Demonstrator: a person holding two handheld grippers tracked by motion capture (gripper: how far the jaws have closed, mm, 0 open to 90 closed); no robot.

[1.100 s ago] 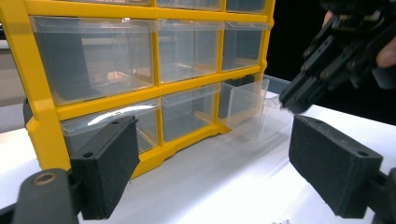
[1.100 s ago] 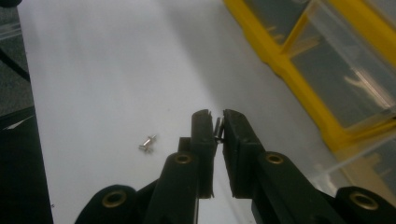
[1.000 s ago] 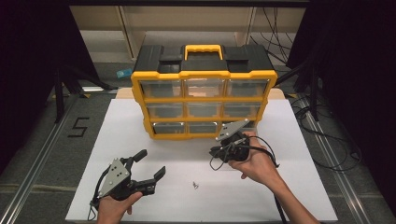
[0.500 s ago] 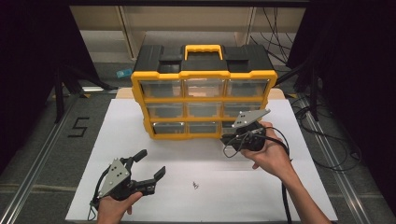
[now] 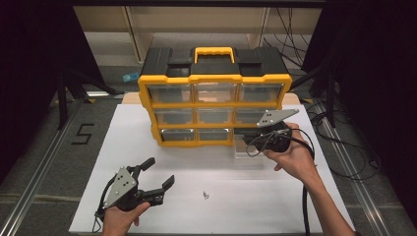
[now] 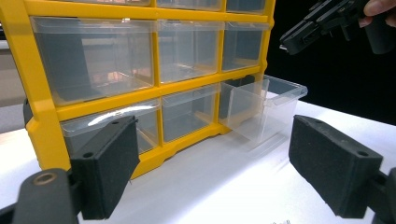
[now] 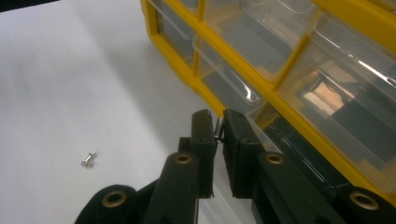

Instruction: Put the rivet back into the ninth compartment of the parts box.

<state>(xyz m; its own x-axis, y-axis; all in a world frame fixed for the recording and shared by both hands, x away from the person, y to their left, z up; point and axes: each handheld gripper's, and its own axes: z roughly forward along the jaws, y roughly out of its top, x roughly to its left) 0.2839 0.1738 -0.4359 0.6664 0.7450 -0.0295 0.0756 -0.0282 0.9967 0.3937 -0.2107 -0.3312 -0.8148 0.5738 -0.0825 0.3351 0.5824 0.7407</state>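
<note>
A yellow organizer (image 5: 214, 78) with clear drawers stands at the back of the white table. Its bottom right drawer (image 5: 248, 147) is pulled out; the left gripper view has this drawer (image 6: 268, 105) at middle right. My right gripper (image 5: 246, 132) hovers over that drawer, close to the organizer's front. In its own view the right gripper (image 7: 218, 119) is shut on a small metal screw (image 7: 218, 129). Two small screws (image 5: 205, 195) lie on the table in front; these screws (image 7: 88, 159) also show in the right gripper view. My left gripper (image 5: 156, 173) rests open near the front left, holding nothing.
The white tabletop (image 5: 123, 142) ends at a metal rail on the left. Cables (image 5: 344, 162) trail off the table's right side. In the left gripper view the right gripper (image 6: 322, 18) hangs at the upper right, above the drawer.
My right gripper has risen from the table and moved back and right, to the pulled-out bottom right drawer. The left gripper has stayed where it was.
</note>
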